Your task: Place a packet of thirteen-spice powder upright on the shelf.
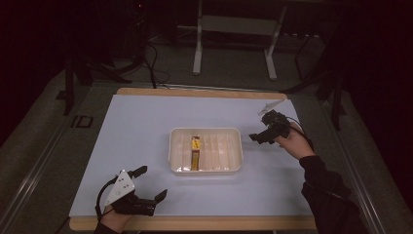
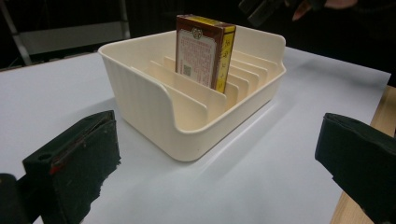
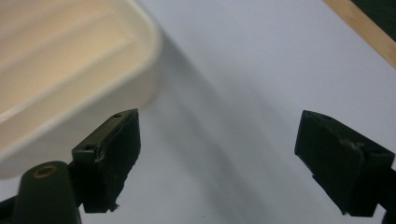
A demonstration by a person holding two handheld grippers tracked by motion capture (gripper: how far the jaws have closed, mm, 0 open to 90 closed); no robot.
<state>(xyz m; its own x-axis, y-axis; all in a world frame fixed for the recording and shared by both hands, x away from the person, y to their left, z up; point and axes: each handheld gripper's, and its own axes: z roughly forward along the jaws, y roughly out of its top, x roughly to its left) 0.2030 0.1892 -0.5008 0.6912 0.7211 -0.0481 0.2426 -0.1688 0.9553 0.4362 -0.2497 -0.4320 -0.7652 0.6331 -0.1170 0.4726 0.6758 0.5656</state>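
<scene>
High view: cream slotted tray (image 1: 234,163) at mid-sheet, holding one red-and-yellow box (image 1: 195,152) upright in a slot left of centre, long axis running toward and away from the person. Right gripper (image 1: 260,136) just beside the tray's right end, raised off the sheet, jaws apart and empty, box lying to its left past several bare dividers. Left gripper (image 1: 152,183) resting low near the front edge, jaws apart and empty, box ahead and to its right; well apart from the tray (right one judged the nearer to the tray, though not clearly to the box). White sheet (image 1: 136,122) over a wooden board. Left gripper view: tray (image 2: 154,116) straight ahead between the open jaws, box (image 2: 201,51) standing on end beyond the near wall, dividers flanking it. Right gripper view: tray rim (image 3: 140,56) up and left of the left jaw, bare sheet (image 3: 243,93) between the parted jaws, nothing held. Tray wall and dividers judged the sole obstacle; approach from above likely.
</scene>
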